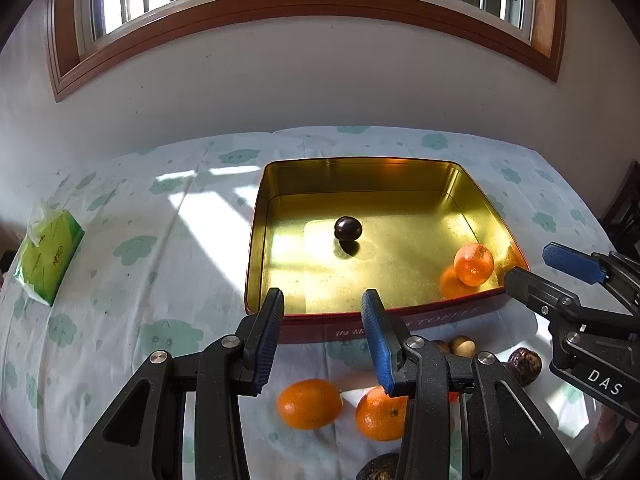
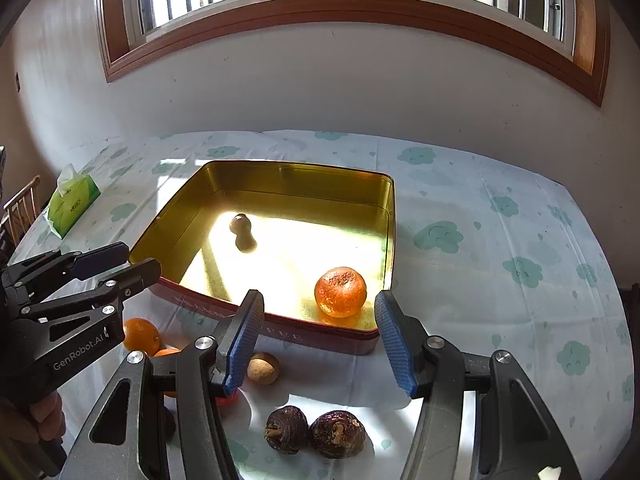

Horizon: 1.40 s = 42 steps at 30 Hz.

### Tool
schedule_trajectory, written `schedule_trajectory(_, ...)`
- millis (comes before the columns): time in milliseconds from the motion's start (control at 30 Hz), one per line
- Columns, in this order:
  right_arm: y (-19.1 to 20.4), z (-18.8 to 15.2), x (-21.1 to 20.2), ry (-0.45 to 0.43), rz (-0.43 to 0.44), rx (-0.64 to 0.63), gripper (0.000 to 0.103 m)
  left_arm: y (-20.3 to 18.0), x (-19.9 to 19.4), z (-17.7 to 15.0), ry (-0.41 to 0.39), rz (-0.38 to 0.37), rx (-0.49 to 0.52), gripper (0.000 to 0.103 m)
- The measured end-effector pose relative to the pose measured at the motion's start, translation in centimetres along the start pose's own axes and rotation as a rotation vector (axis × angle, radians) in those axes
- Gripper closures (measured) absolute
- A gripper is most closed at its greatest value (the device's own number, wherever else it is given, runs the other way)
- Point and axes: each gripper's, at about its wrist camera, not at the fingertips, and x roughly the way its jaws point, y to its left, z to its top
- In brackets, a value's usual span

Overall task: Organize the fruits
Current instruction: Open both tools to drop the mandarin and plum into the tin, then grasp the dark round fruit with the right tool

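Note:
A gold tin tray (image 1: 256, 240) (image 2: 394, 216) with a red outer wall lies on the table. It holds a small dark round fruit (image 1: 348, 228) (image 2: 240, 223) and an orange (image 1: 474, 264) (image 2: 340, 291) in its near right corner. On the cloth before the tray lie two oranges (image 1: 310, 403) (image 1: 380, 414), a tan round fruit (image 2: 263, 368) and two dark wrinkled fruits (image 2: 287, 429) (image 2: 338, 433). My left gripper (image 1: 323, 304) is open and empty above the tray's near wall. My right gripper (image 2: 318, 304) is open and empty just before the tray's orange.
A green tissue pack (image 1: 46, 256) (image 2: 72, 200) lies at the table's far left. The cloth (image 2: 500, 240) has a green cloud pattern. A white wall and a wooden-framed window stand behind the table. A wooden chair (image 2: 20, 204) stands at the left.

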Motion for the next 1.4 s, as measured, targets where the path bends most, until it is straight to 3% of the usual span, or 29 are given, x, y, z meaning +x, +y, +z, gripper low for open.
schedule_trajectory(1033,-2.8,-10.2,-3.5,0.094,-0.013,0.072,0.049,2.4,-2.5,-11.8,0.118,0.052,-0.076,0.061)
schedule_trajectory(1400,-3.0,-11.3,-2.3,0.127,-0.012,0.087,0.052,2.3,-3.1,-12.6,0.069,0.051,-0.051,0.060)
